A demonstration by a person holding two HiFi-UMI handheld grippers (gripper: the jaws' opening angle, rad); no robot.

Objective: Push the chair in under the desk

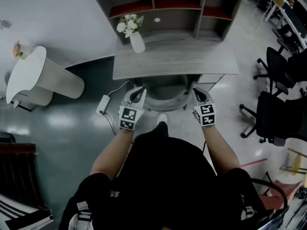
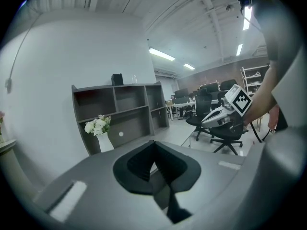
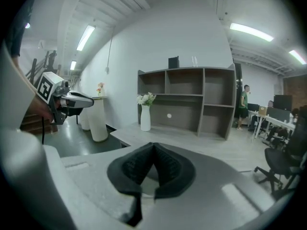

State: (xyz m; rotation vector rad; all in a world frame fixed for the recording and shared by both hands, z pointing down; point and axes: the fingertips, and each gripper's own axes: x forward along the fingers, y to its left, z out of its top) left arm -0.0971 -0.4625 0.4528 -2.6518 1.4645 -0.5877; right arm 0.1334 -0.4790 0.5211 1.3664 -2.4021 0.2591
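The person wears a black short-sleeved top (image 1: pixel 168 176) and what may be a pale shoe (image 1: pixel 162 119), too small to tell. The left gripper (image 1: pixel 139 94) and right gripper (image 1: pixel 198 94) have light grey shells, dark ribbed tongs (image 2: pixel 139 169), and a white cube (image 1: pixel 129 118) printed with black square markers.

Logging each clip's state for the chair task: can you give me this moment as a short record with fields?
chair: grey, mostly under the desk, curved back showing at its front edge
left hand-held gripper: jaws together, tip at the back's left side
right hand-held gripper: jaws together, tip at the back's right side
on desk: white vase of flowers, rear left
behind desk: open shelf unit
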